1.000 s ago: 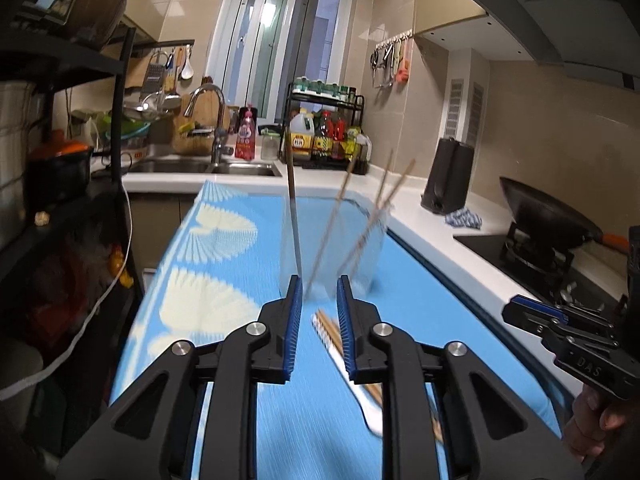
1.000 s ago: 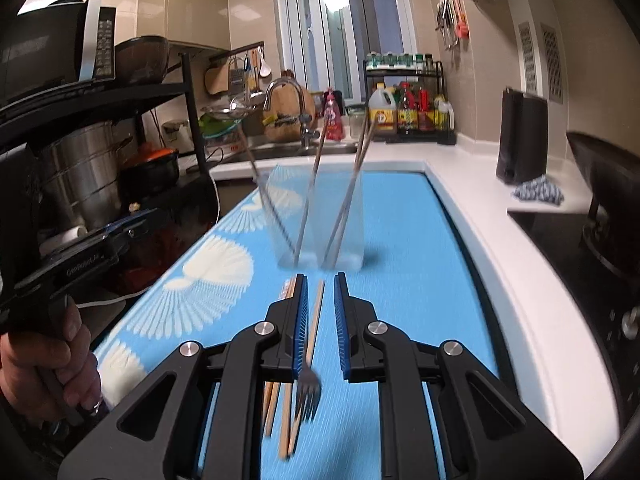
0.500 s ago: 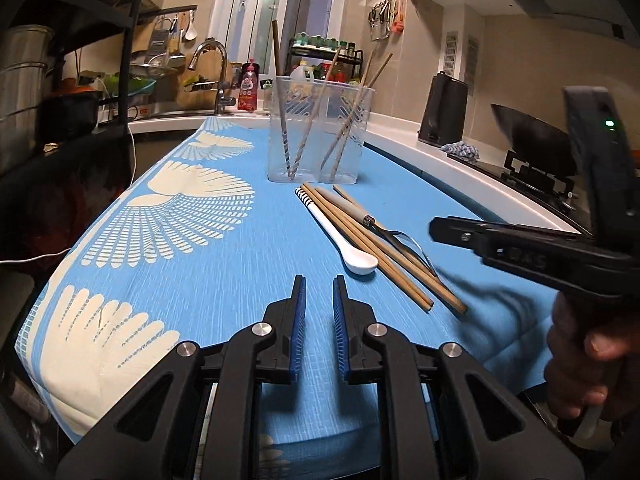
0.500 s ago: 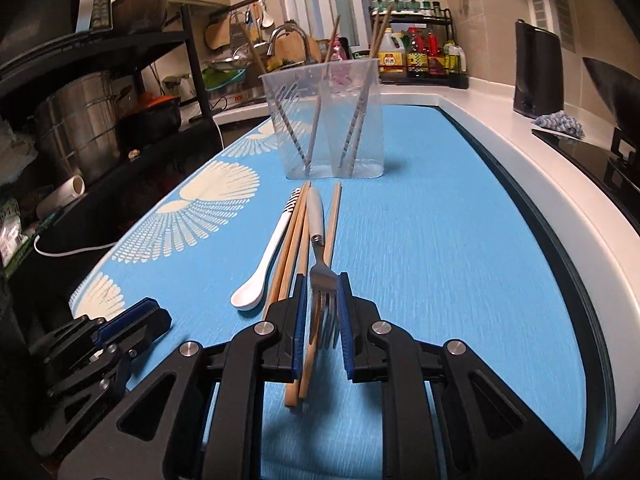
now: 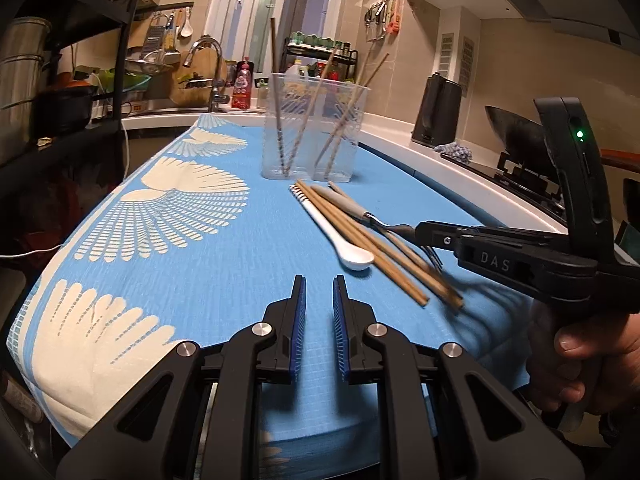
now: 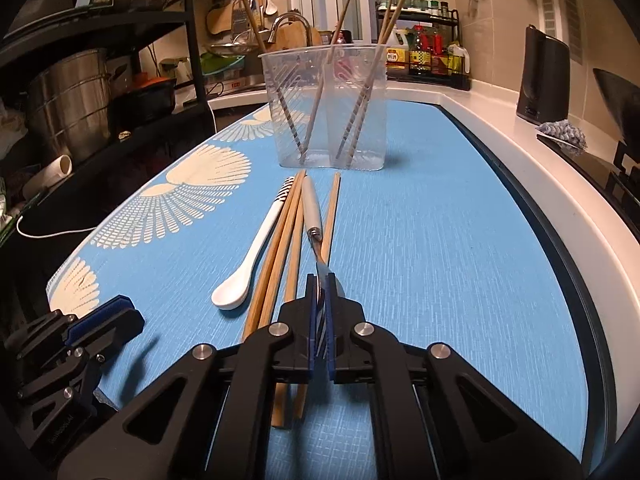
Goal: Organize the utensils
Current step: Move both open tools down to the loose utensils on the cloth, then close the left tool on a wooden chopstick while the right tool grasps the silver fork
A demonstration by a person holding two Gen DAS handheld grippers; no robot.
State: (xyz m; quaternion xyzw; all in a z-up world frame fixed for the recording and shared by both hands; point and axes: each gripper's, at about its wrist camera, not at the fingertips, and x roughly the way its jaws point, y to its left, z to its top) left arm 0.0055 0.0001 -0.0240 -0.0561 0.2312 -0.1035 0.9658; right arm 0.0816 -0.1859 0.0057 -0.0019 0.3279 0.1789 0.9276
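Note:
A clear plastic holder (image 6: pixel 326 108) (image 5: pixel 314 130) with several chopsticks in it stands on the blue mat (image 6: pixel 420 220). In front of it lie a white spoon (image 6: pixel 250 254) (image 5: pixel 336 230), several wooden chopsticks (image 6: pixel 280 252) (image 5: pixel 372 240) and a fork (image 6: pixel 312 210) (image 5: pixel 360 212) with a pale handle. My right gripper (image 6: pixel 319 292) (image 5: pixel 430 236) is shut on the fork's tine end, low over the mat. My left gripper (image 5: pixel 319 292) hangs slightly open and empty above the mat's near edge, left of the utensils.
A black shelf rack (image 6: pixel 100 80) with steel pots stands left of the mat. A white counter edge (image 6: pixel 540 176), a black kettle (image 6: pixel 542 80) and a stove with a wok (image 5: pixel 516 136) lie to the right. The sink and tap (image 5: pixel 208 76) sit behind the holder.
Both grippers dropped from above the holder to the near end of the mat. My right gripper closed on the fork's tines.

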